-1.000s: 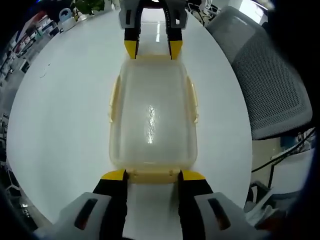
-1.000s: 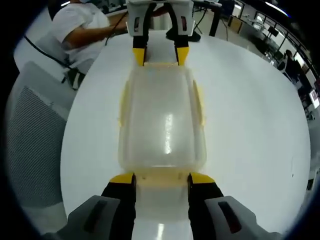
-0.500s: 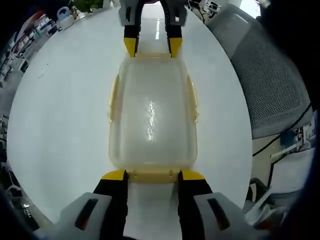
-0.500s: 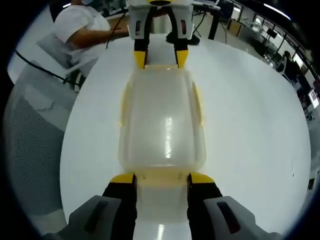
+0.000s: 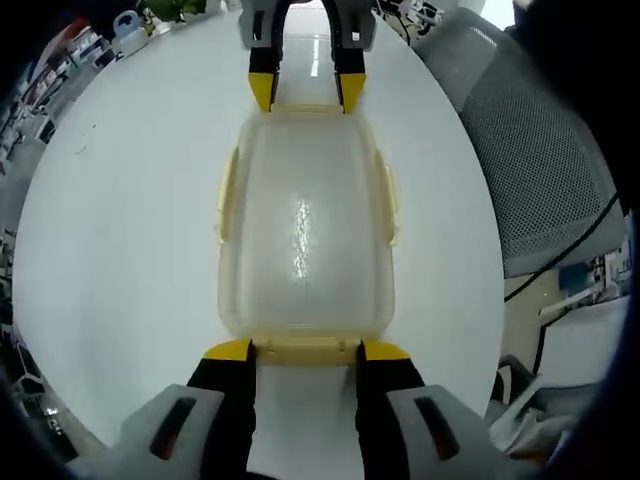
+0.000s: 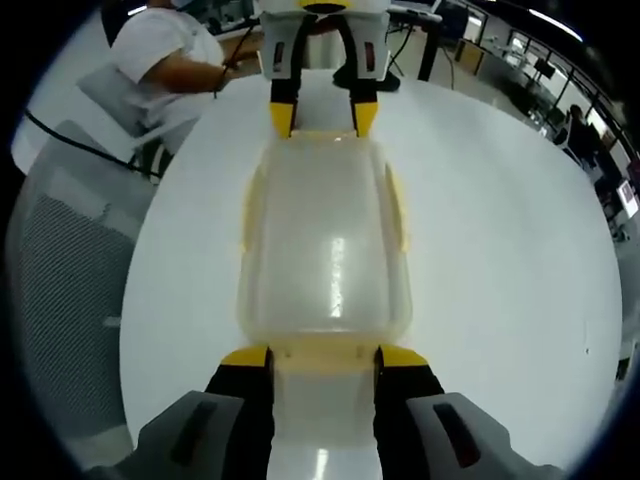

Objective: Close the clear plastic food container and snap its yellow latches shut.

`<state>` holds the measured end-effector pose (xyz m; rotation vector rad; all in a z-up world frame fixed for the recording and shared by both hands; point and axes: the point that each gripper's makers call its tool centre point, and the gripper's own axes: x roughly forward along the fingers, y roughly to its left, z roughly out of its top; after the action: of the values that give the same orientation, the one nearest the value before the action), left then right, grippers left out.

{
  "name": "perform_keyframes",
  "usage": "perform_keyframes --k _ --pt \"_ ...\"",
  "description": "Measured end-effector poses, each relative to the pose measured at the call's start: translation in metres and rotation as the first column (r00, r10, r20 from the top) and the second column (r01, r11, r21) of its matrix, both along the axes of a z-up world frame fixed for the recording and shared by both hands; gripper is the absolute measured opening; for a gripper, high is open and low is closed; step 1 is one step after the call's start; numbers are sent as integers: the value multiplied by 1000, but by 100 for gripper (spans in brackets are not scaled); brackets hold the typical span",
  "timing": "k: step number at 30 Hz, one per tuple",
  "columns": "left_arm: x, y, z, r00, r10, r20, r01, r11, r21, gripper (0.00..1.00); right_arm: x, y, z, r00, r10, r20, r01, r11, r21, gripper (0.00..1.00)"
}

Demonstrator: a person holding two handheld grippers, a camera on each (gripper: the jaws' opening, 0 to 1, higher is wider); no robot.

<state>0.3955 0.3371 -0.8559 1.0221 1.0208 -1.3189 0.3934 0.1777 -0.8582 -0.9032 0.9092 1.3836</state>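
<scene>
Both grippers lie low over the round white table [image 5: 120,250], aimed at each other from opposite short ends of the clear rectangular plastic food container [image 5: 305,235]. In the left gripper view the left gripper [image 5: 305,350] rises from the bottom with its two yellow-tipped black fingers [image 5: 228,352] spread apart, one at each corner of the container's near end, and the near yellow end latch [image 5: 305,351] lies between them, touching or almost touching the tips. Beyond the container's far end the right gripper [image 5: 306,92] points back, its fingers equally spread at the far corners.

The container sits flat with its clear lid on, and nothing can be made out inside it through the cloudy plastic. Pale yellow side latches [image 5: 227,200] run along both long edges, outside the line of either finger.

In the right gripper view the arrangement mirrors: the right gripper [image 6: 324,356] straddles its near yellow latch [image 6: 322,352], fingers apart and gripping nothing. A grey mesh chair [image 5: 540,160] stands beside the table, and a person in a white shirt [image 6: 165,55] sits past the far fingers.
</scene>
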Motion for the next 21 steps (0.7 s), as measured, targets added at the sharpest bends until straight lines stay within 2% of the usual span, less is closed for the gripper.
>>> perform_keyframes --k 2,4,6,9,11,13,17,21 --pt "-1 0 1 1000 1 1 -1 1000 -1 37 1 0 0 1000 -6 -5 6 1000 12 37" --pt "-3 0 2 998 19 -52 -19 1000 5 38 0 1 0 1000 -13 -5 13 1000 20 37" --pt "-3 1 1 999 -18 -35 18 1000 17 38 -1 1 1 1000 -2 -2 2 1000 27 37" --pt "-1 -2 4 1000 -8 -21 8 1000 1 37 1 -2 3 1000 -8 -22 9 1000 18 37" --pt "1 -6 7 1000 19 -24 -19 1000 -20 37 6 -6 5 1000 -8 1 8 1000 14 37" --pt "5 -7 12 1000 15 -9 -15 999 -33 37 8 -8 8 1000 -10 7 10 1000 20 37" --pt "5 -10 21 1000 4 -8 -4 999 -41 37 6 -11 14 1000 -24 -1 24 999 29 37" --pt "0 -13 23 1000 -7 -11 7 999 -39 37 -2 -12 14 999 -27 -18 28 999 28 37"
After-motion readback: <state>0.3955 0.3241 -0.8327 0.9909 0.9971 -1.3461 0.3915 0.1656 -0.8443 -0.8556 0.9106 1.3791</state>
